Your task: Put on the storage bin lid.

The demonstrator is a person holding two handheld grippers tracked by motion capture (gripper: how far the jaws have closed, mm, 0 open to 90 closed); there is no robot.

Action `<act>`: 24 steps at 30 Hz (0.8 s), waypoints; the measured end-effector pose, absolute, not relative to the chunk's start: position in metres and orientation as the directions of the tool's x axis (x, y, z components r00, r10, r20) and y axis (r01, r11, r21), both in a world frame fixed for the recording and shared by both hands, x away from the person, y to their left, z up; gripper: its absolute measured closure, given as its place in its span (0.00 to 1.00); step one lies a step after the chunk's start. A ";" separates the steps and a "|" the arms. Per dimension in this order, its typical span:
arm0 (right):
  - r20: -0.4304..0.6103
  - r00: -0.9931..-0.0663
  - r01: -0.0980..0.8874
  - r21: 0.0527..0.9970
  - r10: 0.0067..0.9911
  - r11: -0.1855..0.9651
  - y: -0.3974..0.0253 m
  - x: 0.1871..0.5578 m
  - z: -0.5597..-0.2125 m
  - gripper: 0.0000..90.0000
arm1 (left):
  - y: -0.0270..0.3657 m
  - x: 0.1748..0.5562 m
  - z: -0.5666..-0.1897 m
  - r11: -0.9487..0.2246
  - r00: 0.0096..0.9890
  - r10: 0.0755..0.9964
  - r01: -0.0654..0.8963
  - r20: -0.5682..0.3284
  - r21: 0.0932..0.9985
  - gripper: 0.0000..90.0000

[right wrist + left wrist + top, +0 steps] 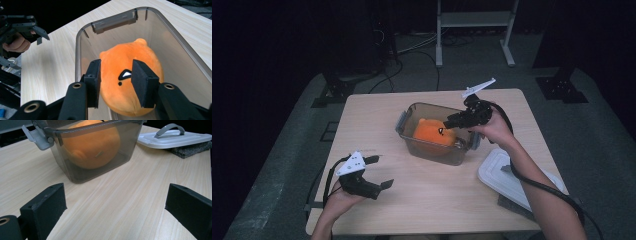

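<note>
Counter (377, 120): pale wood; it carries the bin, the lid and your left claw.
Bin (408, 117): smoky clear plastic tub with grey latches, near the counter's middle, open on top.
Lid (498, 172): white with a grey handle, lying flat on a dark pad at the right of the bin, apart from it.
Plush toy (130, 82): orange, rounded, sitting inside the bin on its floor. Judged light, soft and squashy, not fragile; the fabric should not slip. Take it across the middle of the body, where the jaws already straddle it.
Toy axis: long axis runs along the bin's length; the small ear bump points toward the far latch in the right gripper view, face marking turned upward.
Right claw (116, 78): jaws part open, one on each side of the toy's top, pads touching or just beside the plush; not yet squeezed.
Left claw (379, 172): jaws wide apart, holding nothing, low over the counter and well apart from the bin.
</note>
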State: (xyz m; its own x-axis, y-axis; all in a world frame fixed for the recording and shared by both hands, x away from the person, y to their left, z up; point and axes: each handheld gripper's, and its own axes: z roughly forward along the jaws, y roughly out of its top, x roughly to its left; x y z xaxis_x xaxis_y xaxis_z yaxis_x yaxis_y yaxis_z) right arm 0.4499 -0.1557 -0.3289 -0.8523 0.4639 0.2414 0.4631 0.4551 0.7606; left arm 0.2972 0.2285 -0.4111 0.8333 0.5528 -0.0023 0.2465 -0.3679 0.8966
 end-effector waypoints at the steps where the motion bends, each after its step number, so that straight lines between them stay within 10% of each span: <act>1: 0.242 -0.853 0.462 0.764 0.463 0.451 -0.158 0.449 -0.329 0.64 | 0.228 0.297 -0.411 -0.368 0.834 0.553 0.246 -0.002 0.897 0.03; 24: 0.231 -0.835 0.463 0.786 0.499 0.410 -0.203 0.424 -0.323 0.62 | 0.227 0.297 -0.412 -0.371 0.832 0.555 0.249 -0.001 0.894 0.03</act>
State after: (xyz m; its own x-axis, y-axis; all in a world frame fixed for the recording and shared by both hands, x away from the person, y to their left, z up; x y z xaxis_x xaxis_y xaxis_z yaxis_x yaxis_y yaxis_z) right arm 0.4235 -0.2033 -0.3227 -0.8351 0.4992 0.2309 0.4626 0.4103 0.7859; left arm 0.2968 0.2273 -0.4120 0.8319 0.5550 -0.0014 0.2493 -0.3714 0.8944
